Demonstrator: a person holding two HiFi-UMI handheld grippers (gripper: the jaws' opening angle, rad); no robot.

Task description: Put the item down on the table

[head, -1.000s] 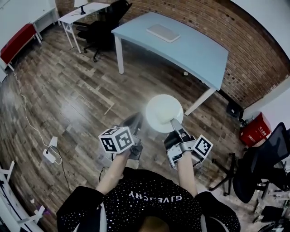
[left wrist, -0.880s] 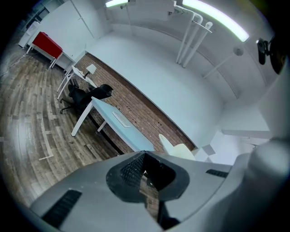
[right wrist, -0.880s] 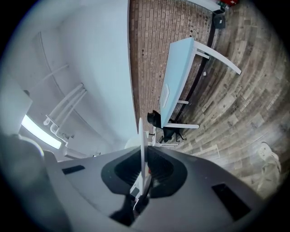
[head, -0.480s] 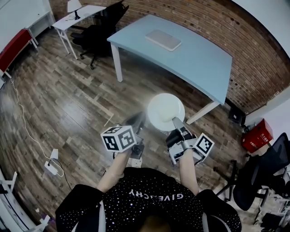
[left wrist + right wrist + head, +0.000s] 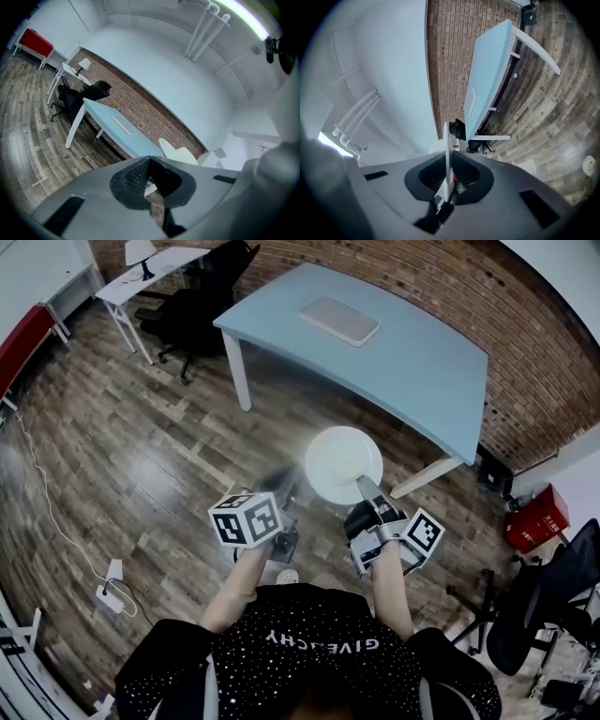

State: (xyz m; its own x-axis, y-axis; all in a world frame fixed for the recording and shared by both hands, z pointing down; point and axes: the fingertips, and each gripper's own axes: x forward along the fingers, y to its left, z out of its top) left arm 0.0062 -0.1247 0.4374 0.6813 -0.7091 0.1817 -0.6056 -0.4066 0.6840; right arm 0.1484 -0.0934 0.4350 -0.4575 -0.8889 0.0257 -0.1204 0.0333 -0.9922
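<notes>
Right tongs (image 5: 364, 493) (image 5: 449, 185) are pinching the near rim of the white plate (image 5: 342, 460) (image 5: 446, 140). In the right gripper view the thin rim stands edge-on between the two pads. Left tongs (image 5: 286, 486) (image 5: 149, 161) are pressed together at the tips with nothing between them. They sit just beside the plate's left edge, though the head view is too blurred there to say whether they touch it. In the left gripper view the plate shows past the jaws and off to the right, not between them. Each pair carries its marker cube: the left cube (image 5: 246, 518) is close to my chest and the right cube (image 5: 424, 532) is off to my right side.

I hold the plate in the air over the wooden floor (image 5: 141, 456), on the near side of the blue table (image 5: 412, 352) (image 5: 105, 115) (image 5: 487, 70) and close to its near right leg (image 5: 427, 479); it is not on the tabletop. A flat pale pad (image 5: 339, 320) lies on the table toward its far edge. Behind the table runs a brick wall (image 5: 469, 287). Off the table's left end stand a black office chair (image 5: 187, 310) and a white desk (image 5: 155, 268) with a lamp. A red bin (image 5: 530, 521) sits to the right of the table, by the wall. A white power strip (image 5: 112, 576) lies on the floor, well apart from the table, to my left.
</notes>
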